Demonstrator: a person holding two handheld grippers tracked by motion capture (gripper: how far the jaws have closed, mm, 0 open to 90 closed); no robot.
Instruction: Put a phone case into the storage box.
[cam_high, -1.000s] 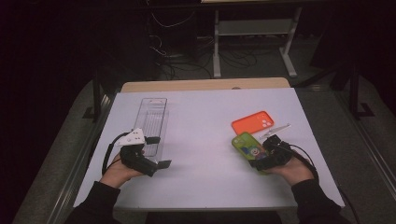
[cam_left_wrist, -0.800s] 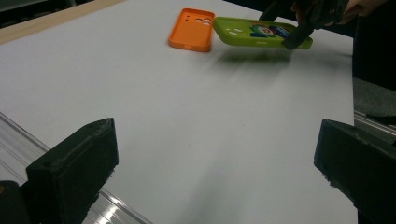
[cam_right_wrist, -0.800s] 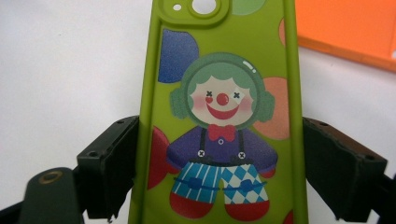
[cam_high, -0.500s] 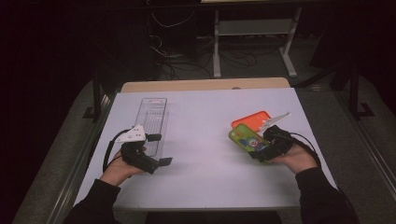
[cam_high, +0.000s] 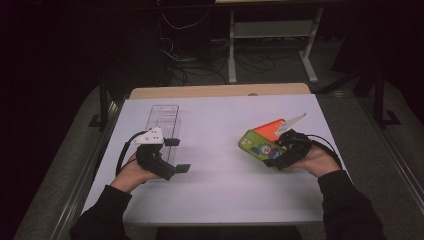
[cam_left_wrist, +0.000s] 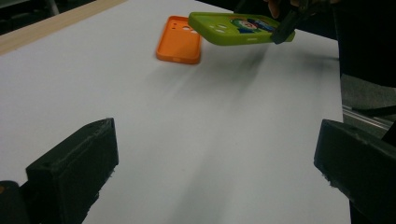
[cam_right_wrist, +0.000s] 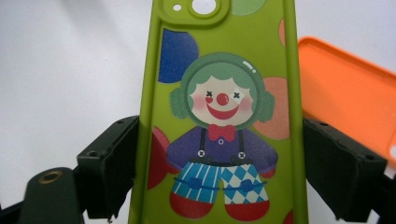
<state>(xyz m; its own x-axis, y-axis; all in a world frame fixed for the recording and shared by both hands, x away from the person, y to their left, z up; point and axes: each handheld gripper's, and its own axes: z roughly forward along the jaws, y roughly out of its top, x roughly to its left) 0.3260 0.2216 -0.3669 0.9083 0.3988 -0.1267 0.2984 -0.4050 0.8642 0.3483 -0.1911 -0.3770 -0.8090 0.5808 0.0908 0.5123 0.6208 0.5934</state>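
While the right gripper is clamped on the green phone case, lifted above the table beside the orange case, keep it level; the left gripper, jaws apart, holds nothing.

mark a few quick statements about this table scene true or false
1. The right gripper clamps the green phone case by its long sides. True.
2. The green case rests flat on the table. False: it is lifted, tilted above the surface.
3. The orange phone case lies on the table with its hollow side up. True.
4. The left gripper holds the orange case. False: its jaws stand open with nothing between them.
5. A clear tray sits beside the left gripper. True.
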